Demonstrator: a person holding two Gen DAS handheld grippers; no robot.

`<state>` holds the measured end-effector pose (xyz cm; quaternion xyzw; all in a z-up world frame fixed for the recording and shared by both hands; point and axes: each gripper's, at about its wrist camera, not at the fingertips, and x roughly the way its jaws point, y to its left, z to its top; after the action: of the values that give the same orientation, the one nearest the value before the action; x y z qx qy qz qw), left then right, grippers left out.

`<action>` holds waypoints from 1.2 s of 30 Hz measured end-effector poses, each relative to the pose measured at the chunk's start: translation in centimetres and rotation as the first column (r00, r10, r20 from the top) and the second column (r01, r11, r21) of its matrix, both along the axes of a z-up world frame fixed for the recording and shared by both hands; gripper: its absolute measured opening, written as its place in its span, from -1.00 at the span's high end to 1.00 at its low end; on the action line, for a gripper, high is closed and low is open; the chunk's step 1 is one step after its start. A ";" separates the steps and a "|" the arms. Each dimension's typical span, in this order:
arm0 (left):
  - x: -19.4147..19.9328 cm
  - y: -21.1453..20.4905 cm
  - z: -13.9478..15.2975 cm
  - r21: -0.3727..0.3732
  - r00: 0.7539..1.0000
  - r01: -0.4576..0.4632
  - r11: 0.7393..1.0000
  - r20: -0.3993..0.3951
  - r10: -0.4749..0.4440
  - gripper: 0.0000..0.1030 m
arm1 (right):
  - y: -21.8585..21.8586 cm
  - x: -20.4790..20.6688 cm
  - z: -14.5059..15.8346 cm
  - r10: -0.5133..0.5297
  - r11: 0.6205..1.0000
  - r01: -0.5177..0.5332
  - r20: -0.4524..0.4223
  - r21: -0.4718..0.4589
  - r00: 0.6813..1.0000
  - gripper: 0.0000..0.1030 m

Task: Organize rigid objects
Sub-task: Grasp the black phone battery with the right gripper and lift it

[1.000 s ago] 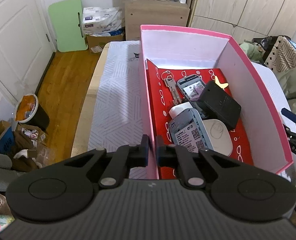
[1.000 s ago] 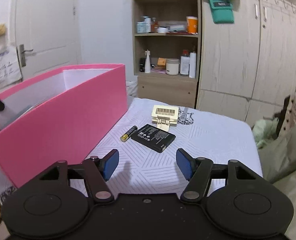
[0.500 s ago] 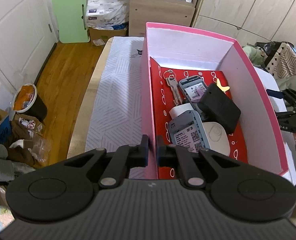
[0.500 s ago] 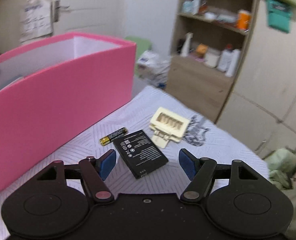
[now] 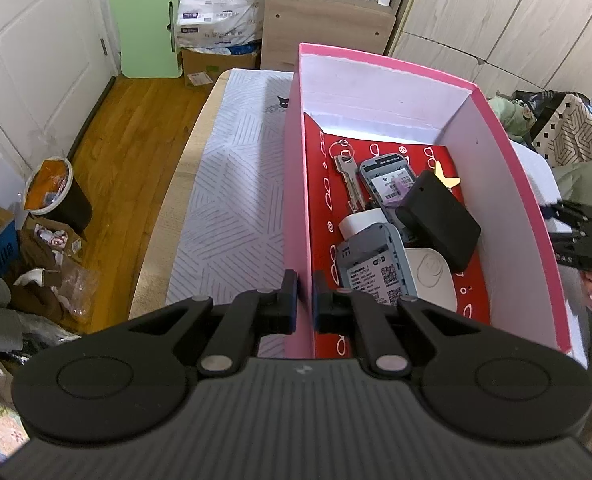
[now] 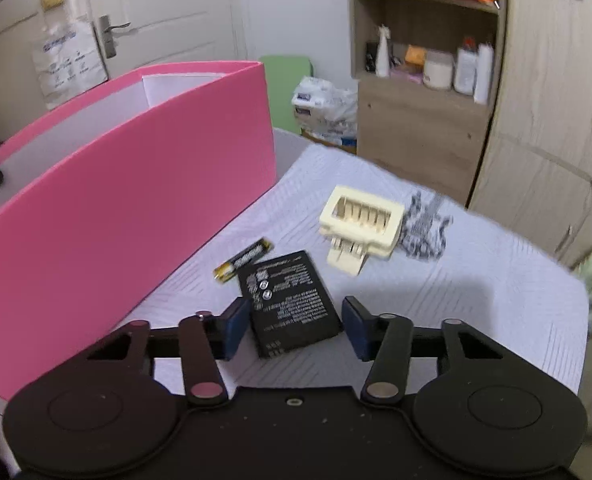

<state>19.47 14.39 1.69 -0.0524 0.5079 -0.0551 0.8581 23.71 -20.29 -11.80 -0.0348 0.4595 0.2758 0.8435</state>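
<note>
My left gripper [image 5: 303, 300] is shut on the near left wall of the pink box [image 5: 294, 184]. Inside the box lie keys [image 5: 349, 180], two grey devices [image 5: 369, 264], a black case [image 5: 439, 218] and a white oval piece [image 5: 431, 276]. My right gripper [image 6: 294, 326] is open, low over the white cloth, with a flat black battery [image 6: 290, 298] lying between its fingers. An AA battery [image 6: 244, 260] and a cream plastic part [image 6: 359, 224] lie just beyond. The pink box [image 6: 128, 200] stands to the left.
The table's left edge [image 5: 164, 216] drops to a wood floor with a bin [image 5: 54, 192] and clutter. A shelf unit [image 6: 419, 80] and wardrobe [image 6: 555, 120] stand behind the table. Clothes lie at the right [image 5: 575, 176].
My right gripper has moved forward and down, so the black battery now lies between its open fingers. My left gripper stays shut on the box wall and has risen slightly.
</note>
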 end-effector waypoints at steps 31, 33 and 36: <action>0.0 -0.8 0.0 0.041 1.000 0.000 0.999 0.013 -0.001 0.88 | 2.3 -3.6 6.8 -0.067 0.997 0.073 0.126 -0.039 0.990 -0.04; -0.1 -1.0 0.0 0.051 1.000 0.000 0.999 0.018 -0.001 0.88 | 2.7 -3.9 8.6 -0.047 0.998 0.054 0.162 -0.039 0.986 -0.04; -0.2 -1.1 0.1 0.063 1.000 0.007 0.998 0.020 -0.008 0.88 | 3.8 -4.1 11.7 0.015 0.998 -0.003 0.203 -0.059 0.979 -0.04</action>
<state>19.29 13.24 1.74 -0.0231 0.5009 -0.0429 0.8641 19.60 -16.53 -0.12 -0.0896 0.3788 0.2612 0.8833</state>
